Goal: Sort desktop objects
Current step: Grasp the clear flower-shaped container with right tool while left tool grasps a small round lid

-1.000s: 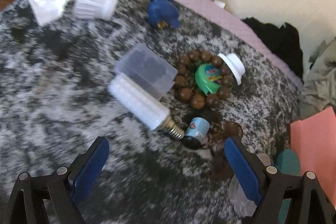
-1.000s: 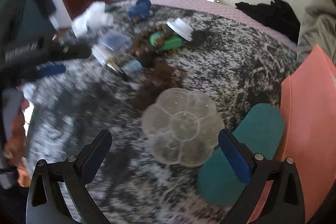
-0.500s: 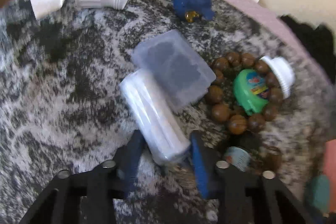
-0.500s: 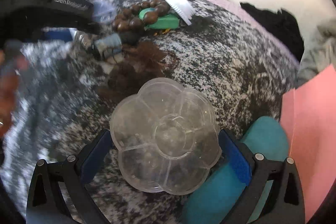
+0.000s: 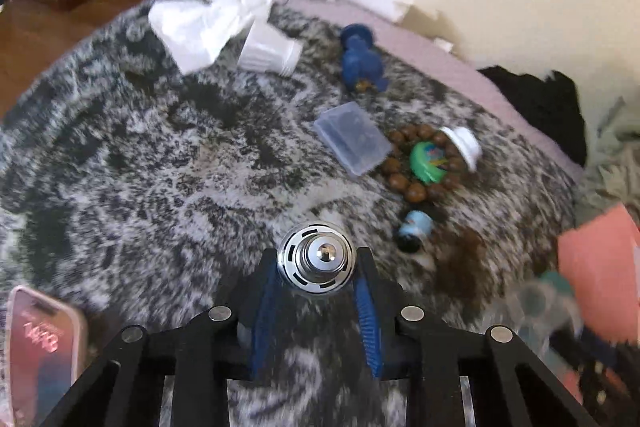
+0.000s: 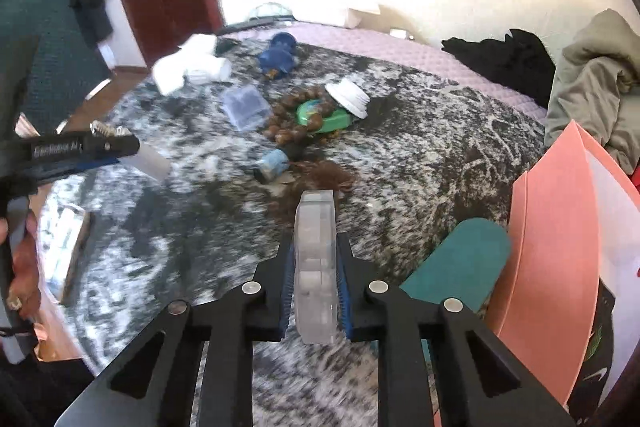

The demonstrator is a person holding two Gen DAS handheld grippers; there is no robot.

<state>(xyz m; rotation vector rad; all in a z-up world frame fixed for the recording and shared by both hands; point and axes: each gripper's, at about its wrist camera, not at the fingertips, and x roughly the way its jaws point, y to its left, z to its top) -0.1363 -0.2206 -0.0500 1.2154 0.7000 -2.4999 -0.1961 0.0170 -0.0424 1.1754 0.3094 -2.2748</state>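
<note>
My left gripper [image 5: 317, 281] is shut on a white LED bulb [image 5: 317, 259], lifted off the rug, its metal screw base pointing at the camera. In the right wrist view the left gripper [image 6: 116, 147] shows at the left with the bulb [image 6: 150, 159] sticking out. My right gripper [image 6: 315, 267] is shut on a clear flower-shaped box [image 6: 315, 267], held on edge above the rug. On the rug lie a clear plastic case [image 5: 352, 139], a brown bead bracelet [image 5: 416, 183] around a green tub [image 5: 426, 159], a white cap [image 5: 464, 147] and a small blue jar [image 5: 414, 229].
A blue toy [image 5: 360, 59], a white cup [image 5: 268, 49] and crumpled white paper [image 5: 208, 23] lie at the far side. A phone [image 5: 40, 351] lies at the near left. A teal case [image 6: 460, 263] and pink folder [image 6: 560, 259] sit at the right. Clothes [image 6: 592, 79] are piled far right.
My left gripper shut on the bulb and lifted it off the rug. My right gripper shut on the flower-shaped box and raised it, turned on edge.
</note>
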